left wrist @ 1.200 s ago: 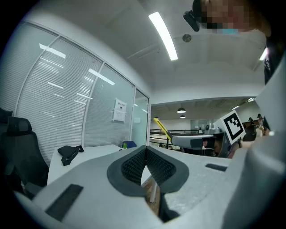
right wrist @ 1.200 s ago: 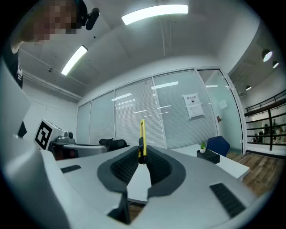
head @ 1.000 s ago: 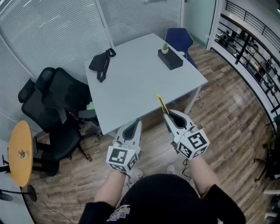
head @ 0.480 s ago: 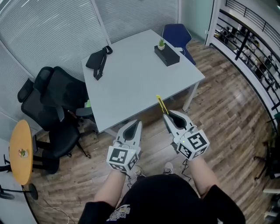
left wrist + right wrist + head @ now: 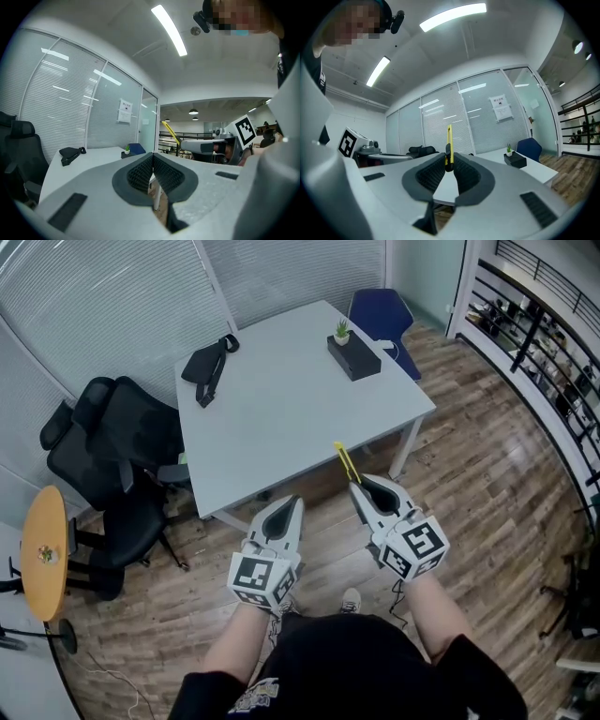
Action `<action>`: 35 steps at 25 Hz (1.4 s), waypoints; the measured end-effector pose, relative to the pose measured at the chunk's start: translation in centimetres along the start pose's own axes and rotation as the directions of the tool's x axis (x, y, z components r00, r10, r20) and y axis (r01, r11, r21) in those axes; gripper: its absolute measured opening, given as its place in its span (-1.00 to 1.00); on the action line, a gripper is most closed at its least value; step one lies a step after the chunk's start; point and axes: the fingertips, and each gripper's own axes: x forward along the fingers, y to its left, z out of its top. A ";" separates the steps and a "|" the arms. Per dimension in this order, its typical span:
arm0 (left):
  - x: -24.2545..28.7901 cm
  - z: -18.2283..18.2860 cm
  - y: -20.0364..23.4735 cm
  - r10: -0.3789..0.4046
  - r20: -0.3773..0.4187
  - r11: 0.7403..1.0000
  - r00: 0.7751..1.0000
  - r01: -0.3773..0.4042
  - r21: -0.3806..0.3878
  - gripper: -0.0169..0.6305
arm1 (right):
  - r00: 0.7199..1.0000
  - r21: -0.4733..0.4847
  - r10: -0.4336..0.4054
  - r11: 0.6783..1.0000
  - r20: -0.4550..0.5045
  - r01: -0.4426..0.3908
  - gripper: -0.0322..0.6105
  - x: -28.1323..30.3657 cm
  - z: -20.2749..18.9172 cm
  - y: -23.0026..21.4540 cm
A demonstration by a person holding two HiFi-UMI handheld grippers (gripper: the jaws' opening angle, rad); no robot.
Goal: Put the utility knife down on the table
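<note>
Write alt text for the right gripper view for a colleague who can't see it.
The right gripper is shut on a slim yellow utility knife, which stands upright between its jaws. Beyond is a pale grey rectangular table carrying a black box with a small green plant.

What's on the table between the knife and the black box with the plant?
Nothing. The head view shows only bare table between the knife and the box.

One utility knife (image 5: 346, 462), two tools, left tool (image 5: 294, 502) and right tool (image 5: 355, 487), one table (image 5: 291, 409), one blue chair (image 5: 379, 309).
</note>
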 end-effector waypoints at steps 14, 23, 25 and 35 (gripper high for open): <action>2.0 0.0 -0.2 0.032 0.005 0.999 0.999 -0.031 -0.008 -0.93 | 1.000 0.021 0.018 1.000 -0.003 -0.017 -0.72 0.6 0.0 -2.6; 4.3 0.1 4.3 0.002 0.015 0.999 1.000 -0.001 -0.033 -0.93 | 1.000 0.009 -0.019 1.000 -0.021 0.019 -0.72 5.0 -0.2 -3.5; 5.0 0.2 5.8 -0.007 0.016 0.999 1.000 0.007 -0.034 -0.93 | 0.999 0.008 -0.028 1.000 -0.023 0.028 -0.72 6.7 -0.3 -3.7; 7.8 0.8 15.7 -0.023 0.007 0.999 1.000 0.023 -0.049 -0.93 | 0.998 0.012 -0.060 0.998 -0.033 0.060 -0.72 16.6 -0.4 -4.2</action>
